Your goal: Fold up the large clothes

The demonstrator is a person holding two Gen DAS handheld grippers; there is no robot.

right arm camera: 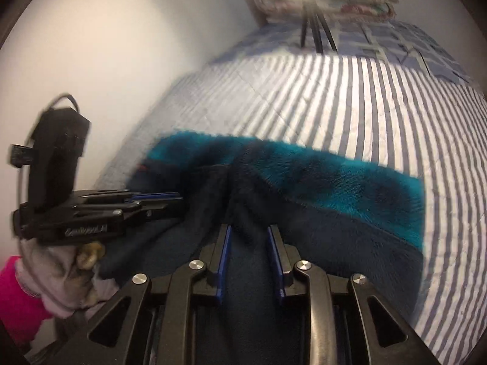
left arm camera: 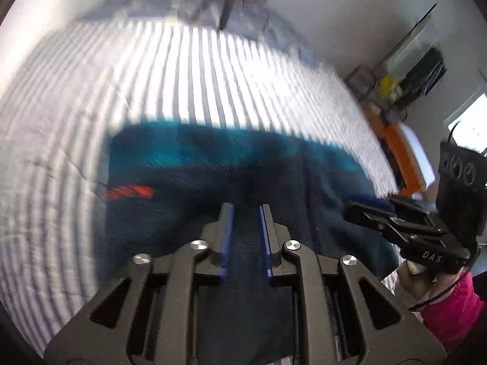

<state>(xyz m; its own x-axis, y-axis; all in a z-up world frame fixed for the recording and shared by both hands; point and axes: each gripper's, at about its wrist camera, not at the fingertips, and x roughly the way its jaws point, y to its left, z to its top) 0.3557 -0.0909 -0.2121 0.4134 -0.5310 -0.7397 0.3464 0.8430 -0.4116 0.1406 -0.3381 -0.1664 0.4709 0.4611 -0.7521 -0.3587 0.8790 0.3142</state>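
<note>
Holding a navy and teal fleece jacket [left arm camera: 231,164] over a bed with a blue-and-white striped sheet [left arm camera: 188,70], looks like mid-fold. Lying mostly flat on the sheet, teal band at the far edge, small red logo patch [left arm camera: 131,192] off to the left side, near hem running up toward both cameras.

Left hand-held gripper [left arm camera: 246,210] sitting right over the near navy part, jaws narrowed to a slim gap with dark fleece filling it. Honestly can't tell if actually pinching a layer or just hovering above it. Same story for the right hand-held gripper [right arm camera: 248,231]: narrow gap, fleece ridge running between the blue pads [right arm camera: 223,252], grip not confirmable from here.

Working side by side, each one visible in the other's camera, both close to the near edge. Probably spaced like that to take the hem at two points so the heavy fabric goes over evenly instead of sagging in the middle.

Guessing the next bit is carrying that near edge toward the teal band. Fleece being thick and floppy, likely bunching along that centre ridge [right arm camera: 234,182] if not pulled taut.

Also spotting a tripod [right arm camera: 313,33] standing on a checked blanket [right arm camera: 380,42] at the far end of the bed.
</note>
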